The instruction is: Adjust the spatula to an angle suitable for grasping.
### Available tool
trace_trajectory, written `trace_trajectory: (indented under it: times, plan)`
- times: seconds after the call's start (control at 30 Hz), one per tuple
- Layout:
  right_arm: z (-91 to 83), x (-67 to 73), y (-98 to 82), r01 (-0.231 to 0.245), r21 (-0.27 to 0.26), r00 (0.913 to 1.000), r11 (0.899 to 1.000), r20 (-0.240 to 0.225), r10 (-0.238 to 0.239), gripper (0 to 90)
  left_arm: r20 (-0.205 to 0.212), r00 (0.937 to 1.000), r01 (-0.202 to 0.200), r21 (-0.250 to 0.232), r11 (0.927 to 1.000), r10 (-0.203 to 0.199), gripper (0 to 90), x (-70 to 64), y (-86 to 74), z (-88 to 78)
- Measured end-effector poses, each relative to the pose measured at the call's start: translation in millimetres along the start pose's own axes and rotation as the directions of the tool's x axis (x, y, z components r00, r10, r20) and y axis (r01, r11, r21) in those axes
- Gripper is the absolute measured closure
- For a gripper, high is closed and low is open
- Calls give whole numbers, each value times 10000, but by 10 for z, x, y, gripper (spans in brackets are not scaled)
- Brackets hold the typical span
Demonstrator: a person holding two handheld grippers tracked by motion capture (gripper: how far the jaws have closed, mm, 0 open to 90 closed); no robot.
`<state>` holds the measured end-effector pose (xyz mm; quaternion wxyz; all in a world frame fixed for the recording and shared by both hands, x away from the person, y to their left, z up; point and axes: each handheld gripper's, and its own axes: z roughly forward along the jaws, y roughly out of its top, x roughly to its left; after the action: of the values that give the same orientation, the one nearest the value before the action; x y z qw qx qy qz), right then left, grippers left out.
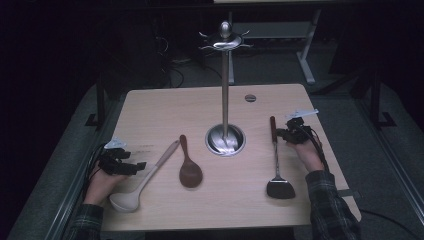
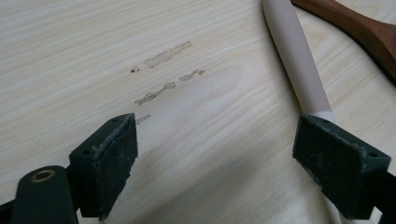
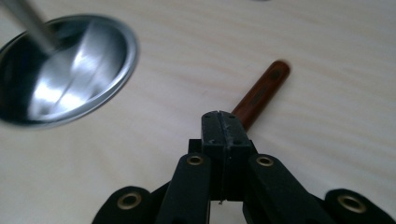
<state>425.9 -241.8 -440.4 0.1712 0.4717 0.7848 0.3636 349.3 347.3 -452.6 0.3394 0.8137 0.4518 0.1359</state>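
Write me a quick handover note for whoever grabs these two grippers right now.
Left gripper: open, resting on the table with the white ladle handle by one jaw.
Right gripper: shut, empty, just above the spatula handle.
Wooden spoon lies between ladle and utensil stand.
Done: nothing hung; stand hooks bare.
Left: probably pick up and hang all three utensils.

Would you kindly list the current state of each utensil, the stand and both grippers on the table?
Utensil stand: upright, hooks bare.
White ladle: lying flat, handle beside the left gripper's jaw.
Wooden spoon: lying flat, untouched.
Spatula: lying flat, wooden handle just ahead of the right gripper.
Left gripper: open, nothing between the pads.
Right gripper: shut, holding nothing.
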Motion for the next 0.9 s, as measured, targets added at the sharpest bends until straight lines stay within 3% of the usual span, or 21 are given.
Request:
trace_trajectory:
  times: [0.13,0.33,0.43,0.9]
  plan:
    - [155,-112,46,-336,34,9990,9994,295,335,896,6,10000,25,-41,10000,-25,136,16,-9,-7]
    - [267,-190,8,-428,156,9972,9990,617,418,897,5,10000,61,-57,10000,-61,136,25,-16,-9]
    - [263,-187,2,-550,209,9971,9983,540,538,897,9,10000,-14,-13,10000,14,136,22,-13,-12]
    - [326,-61,3,-24,733,10000,9973,5,24,897,7,10000,19,-10,10000,-19,137,19,-15,-17]
